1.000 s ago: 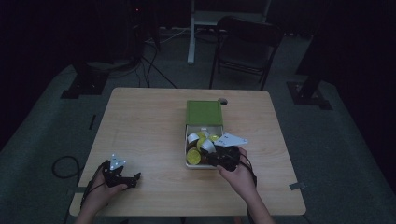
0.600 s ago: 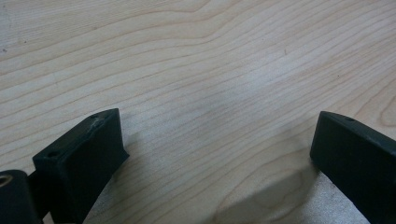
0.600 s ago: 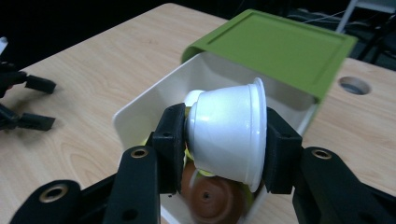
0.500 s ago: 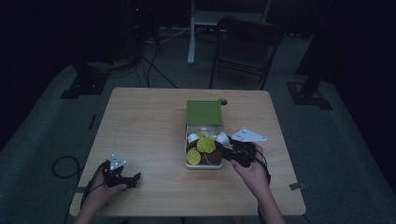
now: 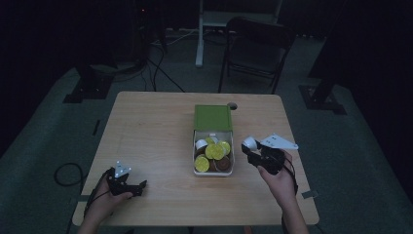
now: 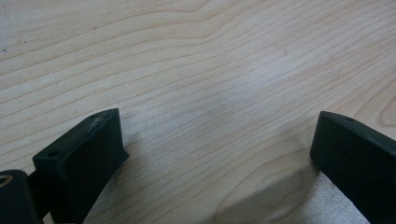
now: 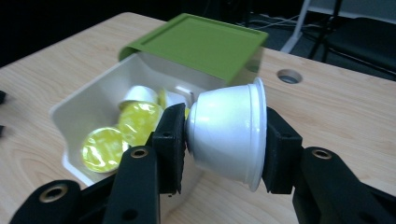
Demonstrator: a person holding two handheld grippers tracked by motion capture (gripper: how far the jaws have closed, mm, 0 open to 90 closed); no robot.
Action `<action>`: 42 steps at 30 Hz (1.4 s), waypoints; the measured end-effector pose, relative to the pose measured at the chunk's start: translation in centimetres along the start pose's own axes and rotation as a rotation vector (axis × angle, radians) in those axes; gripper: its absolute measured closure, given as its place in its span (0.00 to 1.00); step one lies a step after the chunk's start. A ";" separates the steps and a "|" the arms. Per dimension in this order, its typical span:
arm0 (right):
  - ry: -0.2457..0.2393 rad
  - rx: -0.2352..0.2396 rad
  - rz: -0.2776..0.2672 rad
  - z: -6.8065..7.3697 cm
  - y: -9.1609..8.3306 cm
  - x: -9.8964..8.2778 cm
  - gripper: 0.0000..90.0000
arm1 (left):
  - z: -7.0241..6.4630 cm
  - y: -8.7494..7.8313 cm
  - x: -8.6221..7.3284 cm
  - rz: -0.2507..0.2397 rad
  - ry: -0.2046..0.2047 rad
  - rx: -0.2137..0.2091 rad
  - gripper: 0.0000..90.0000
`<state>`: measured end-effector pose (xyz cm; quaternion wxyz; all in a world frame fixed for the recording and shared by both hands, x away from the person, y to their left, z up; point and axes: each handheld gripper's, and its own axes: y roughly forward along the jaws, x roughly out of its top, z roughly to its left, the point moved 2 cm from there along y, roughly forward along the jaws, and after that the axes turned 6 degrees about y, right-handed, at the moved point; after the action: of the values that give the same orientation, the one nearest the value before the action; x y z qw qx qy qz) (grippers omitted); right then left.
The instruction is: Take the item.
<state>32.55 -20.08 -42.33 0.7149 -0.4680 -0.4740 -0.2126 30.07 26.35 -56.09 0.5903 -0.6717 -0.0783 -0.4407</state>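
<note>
- Capsule (image 7: pixel 229 133), a white plastic coffee pod, sits on its side between the jaws of the right gripper (image 7: pixel 226 135); one pad presses its narrow base, the other its wide rimmed end.
- In the high view the same capsule (image 5: pixel 250 144) shows as a small pale disc at the front of the right gripper (image 5: pixel 253 152), just to the right of the box (image 5: pixel 213 171) and above the wooden table (image 5: pixel 156 126), clear of the box's rim.
- The right hand (image 5: pixel 277 178) comes in from the bottom edge, with the gripper's grey three-cornered plate (image 5: pixel 278 142) pointing to the right.
- The box is a cream tray with a green lid (image 5: pixel 213 117) slid toward the far side, so the near half lies uncovered.
- Inside lie more pods: several with yellow foil tops (image 5: pixel 215 151), one brown (image 5: pixel 223 165), and one white (image 5: pixel 201 145) near the lid's edge.
- The right gripper view shows the yellow foil tops (image 7: pixel 133 121) behind the left jaw, and a round hole (image 7: pixel 289 75) in the tabletop beyond the lid (image 7: pixel 201 39).
- The left gripper (image 5: pixel 127 185) rests low at the table's near left corner in the left hand (image 5: pixel 104 202), well apart from the box.
- Its jaws stand wide in the left gripper view, with bare wood grain (image 6: pixel 210 93) between them and nothing held.
</note>
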 end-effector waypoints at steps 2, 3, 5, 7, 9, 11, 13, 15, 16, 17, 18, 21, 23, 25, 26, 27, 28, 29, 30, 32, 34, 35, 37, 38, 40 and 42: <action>-0.001 -0.011 0.000 -0.5 -0.2 -0.2 0.63 | 0.0 0.0 0.0 0.000 0.000 0.000 0.03; 0.000 -0.019 0.000 -0.8 -0.3 -0.4 0.63 | 0.0 0.0 0.0 0.000 0.000 0.000 0.03; 0.012 -0.033 -0.001 -1.3 -0.6 -0.7 0.63 | 0.0 0.0 0.0 0.001 0.002 0.000 0.03; 0.022 -0.045 0.000 -1.8 -0.8 -1.0 0.63 | 0.0 0.0 0.0 0.002 0.002 0.000 0.03; 0.031 -0.056 -0.002 -2.4 -1.0 -1.3 0.63 | 0.0 0.0 0.0 0.002 0.002 0.000 0.03; 0.037 -0.067 0.000 -2.9 -1.2 -1.6 0.63 | 0.0 0.0 0.0 0.002 0.002 0.000 0.03; 0.043 -0.077 0.001 -3.3 -1.4 -1.9 0.63 | 0.0 0.0 0.0 0.002 0.002 0.000 0.03; 0.044 -0.092 0.004 -3.6 -1.5 -2.3 0.63 | 0.0 0.0 0.0 0.002 0.002 0.000 0.03; 0.051 -0.095 0.003 -3.8 -1.5 -2.4 0.63 | 0.0 0.0 0.0 0.001 0.002 0.000 0.03; 0.055 -0.100 0.004 -4.0 -1.6 -2.6 0.63 | 0.0 0.0 0.0 0.002 0.002 0.000 0.03; 0.058 -0.103 0.006 -4.2 -1.6 -2.8 0.63 | 0.0 0.0 0.0 0.002 0.002 0.000 0.03; 0.081 -0.108 0.008 -4.7 -1.7 -3.4 0.63 | 0.0 0.0 0.0 0.000 0.000 0.000 0.03; 0.083 -0.117 0.010 -5.0 -1.7 -3.7 0.63 | 0.0 0.0 0.0 0.000 0.000 0.000 0.03; 0.086 -0.125 0.016 -5.3 -1.7 -4.1 0.63 | 0.0 0.0 0.0 0.001 0.001 0.000 0.03; 0.085 -0.129 0.020 -5.5 -1.7 -4.3 0.63 | 0.0 0.0 0.0 0.001 0.002 0.000 0.03; 0.090 -0.135 0.022 -5.8 -1.7 -4.6 0.63 | 0.0 0.0 0.0 0.001 0.002 0.000 0.03; 0.094 -0.143 0.022 -6.0 -1.7 -4.8 0.63 | 0.0 0.0 0.0 0.001 0.001 0.000 0.03; 0.097 -0.149 0.027 -6.3 -1.7 -5.1 0.63 | 0.0 0.0 0.0 0.001 0.002 0.000 0.03; 0.101 -0.154 0.029 -6.6 -1.6 -5.4 0.63 | 0.0 0.0 0.0 0.001 0.001 0.000 0.03; 0.109 -0.173 0.038 -7.2 -1.6 -6.0 0.63 | 0.0 0.0 0.0 0.001 0.001 0.000 0.03; 0.120 -0.189 0.044 -7.8 -1.5 -6.6 0.63 | 0.0 0.0 0.0 0.001 0.001 0.000 0.03; 0.127 -0.196 0.046 -8.0 -1.5 -6.9 0.63 | 0.0 0.0 0.0 0.001 0.001 0.000 0.03; 0.139 -0.203 0.046 -8.6 -1.5 -7.5 0.63 | 0.0 0.0 0.0 0.001 0.001 0.000 0.03; 0.140 -0.214 0.049 -8.8 -1.5 -7.7 0.63 | 0.0 0.0 0.0 0.001 0.002 0.000 0.03; 0.141 -0.235 0.055 -9.2 -1.5 -8.2 0.63 | 0.0 0.0 0.0 0.001 0.001 0.000 0.03; 0.143 -0.254 0.066 -9.7 -1.4 -8.7 0.63 | 0.0 0.0 0.0 0.001 0.001 0.000 0.03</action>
<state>32.12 -30.38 -50.36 0.6884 -0.5539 -0.3752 -0.2802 30.07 26.36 -56.08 0.5906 -0.6715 -0.0776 -0.4408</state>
